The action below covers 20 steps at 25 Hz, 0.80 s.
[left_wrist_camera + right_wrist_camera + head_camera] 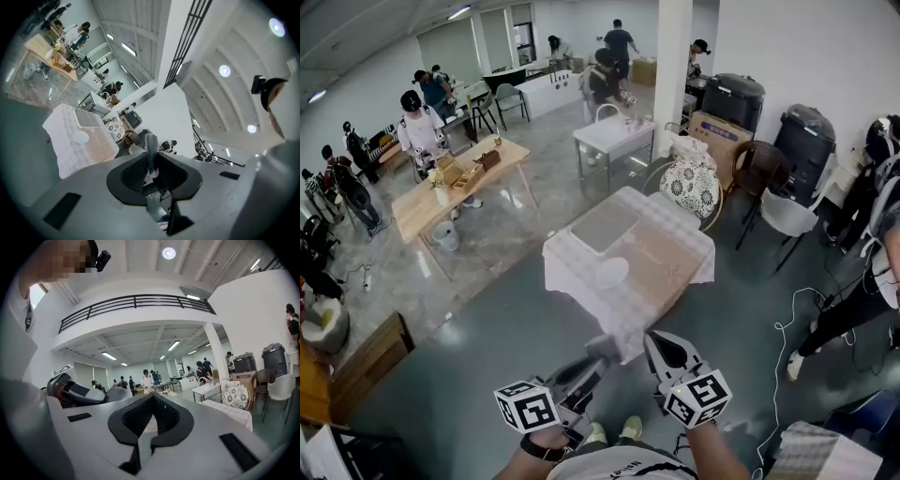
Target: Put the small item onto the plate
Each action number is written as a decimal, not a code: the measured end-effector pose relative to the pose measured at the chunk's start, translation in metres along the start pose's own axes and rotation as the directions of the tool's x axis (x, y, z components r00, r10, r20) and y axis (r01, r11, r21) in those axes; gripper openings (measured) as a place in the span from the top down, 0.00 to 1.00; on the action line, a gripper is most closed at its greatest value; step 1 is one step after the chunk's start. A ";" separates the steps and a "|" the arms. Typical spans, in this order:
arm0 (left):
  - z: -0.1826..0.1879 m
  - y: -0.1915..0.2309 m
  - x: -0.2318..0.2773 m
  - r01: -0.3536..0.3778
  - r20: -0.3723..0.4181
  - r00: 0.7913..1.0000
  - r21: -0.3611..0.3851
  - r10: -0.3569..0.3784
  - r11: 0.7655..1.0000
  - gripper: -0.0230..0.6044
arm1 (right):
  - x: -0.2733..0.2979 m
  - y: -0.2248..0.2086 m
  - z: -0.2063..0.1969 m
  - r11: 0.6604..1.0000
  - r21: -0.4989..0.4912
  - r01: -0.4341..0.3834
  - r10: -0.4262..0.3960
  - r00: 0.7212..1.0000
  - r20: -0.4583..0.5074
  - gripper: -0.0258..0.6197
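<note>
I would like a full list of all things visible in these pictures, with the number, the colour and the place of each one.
table: one, white cloth, just ahead of the person
tray: one, grey, on the table's far left part
plate: one, white, on the table, nearer than the tray
mat: one, tan, on the table right of the plate
small item: one, grey, between the left gripper's jaws
chair: one, white cushion with dark pattern, behind the table
wooden table: one, light brown, far left
bins: two, black, by the right wall
people: several, background
left gripper: one, grey, closed on the small item
right gripper: one, grey, jaws together, empty
</note>
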<state>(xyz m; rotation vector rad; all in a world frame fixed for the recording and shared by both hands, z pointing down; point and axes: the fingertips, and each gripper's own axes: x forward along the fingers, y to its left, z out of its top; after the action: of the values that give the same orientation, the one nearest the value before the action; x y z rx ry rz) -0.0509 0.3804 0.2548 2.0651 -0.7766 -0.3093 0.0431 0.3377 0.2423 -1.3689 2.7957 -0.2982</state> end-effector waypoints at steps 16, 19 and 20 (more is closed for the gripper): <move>-0.011 0.004 0.028 -0.025 -0.002 1.000 0.010 0.025 1.000 0.85 | -0.011 -0.028 0.000 0.998 0.049 -0.032 0.030 0.999 0.025 0.94; -0.012 0.002 0.036 -0.026 0.004 1.000 0.009 0.026 1.000 0.85 | -0.012 -0.036 0.002 0.998 0.048 -0.042 0.040 0.999 0.036 0.94; -0.013 0.001 0.038 -0.028 0.005 1.000 0.006 0.028 1.000 0.85 | -0.012 -0.039 0.002 0.998 0.050 -0.042 0.041 0.999 0.036 0.94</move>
<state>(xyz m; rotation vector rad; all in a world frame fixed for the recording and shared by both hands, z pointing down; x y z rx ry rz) -0.0157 0.3640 0.2658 2.0578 -0.8089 -0.2968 0.0809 0.3232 0.2459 -1.2911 2.7646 -0.3381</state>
